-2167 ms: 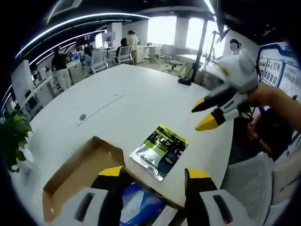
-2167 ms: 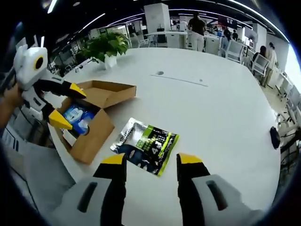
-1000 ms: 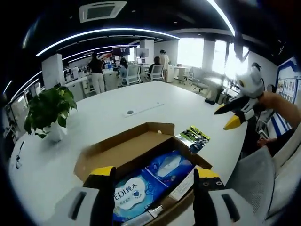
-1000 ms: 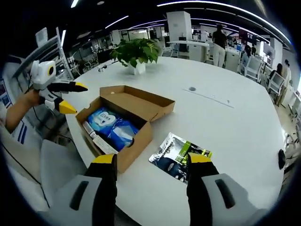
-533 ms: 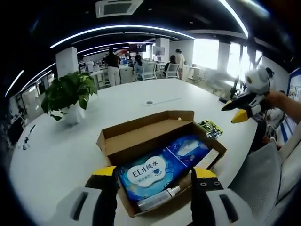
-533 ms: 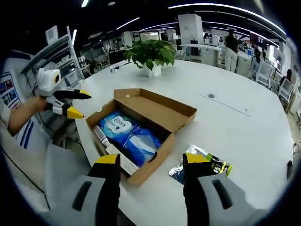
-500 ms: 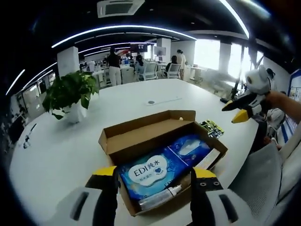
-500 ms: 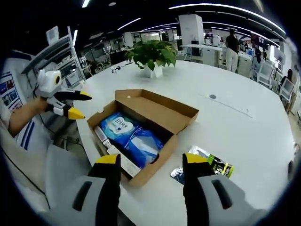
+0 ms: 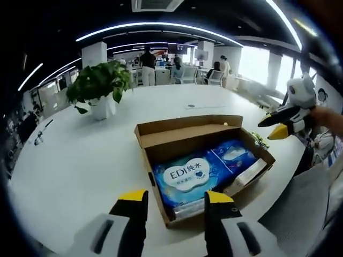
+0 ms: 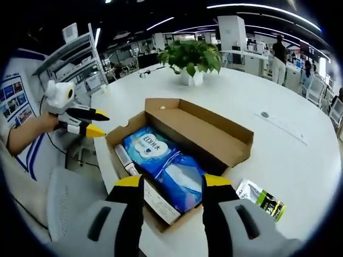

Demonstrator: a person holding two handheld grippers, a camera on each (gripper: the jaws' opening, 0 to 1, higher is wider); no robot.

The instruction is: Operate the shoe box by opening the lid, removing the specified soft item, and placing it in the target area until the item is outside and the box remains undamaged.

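Openly, the shoe box [image 9: 199, 160] sits on the white table [image 9: 80, 155], blue tissue packs [image 10: 166, 163] inside, lid [image 10: 206, 128] folded back. Left gripper [image 9: 174, 201] and right gripper [image 10: 167, 184] hover spread, empty. Potted plant [image 9: 99, 88] stands far; green pouch [image 10: 262, 199] lies right.

Shoe box [image 9: 161, 134]: brown cardboard, lid folded back flat, upright on the white table near its edge. Contents: blue soft packs [image 9: 185, 175] lying flat, side by side. Green-black foil pouch [image 10: 262, 200]: flat on table, just beside box.
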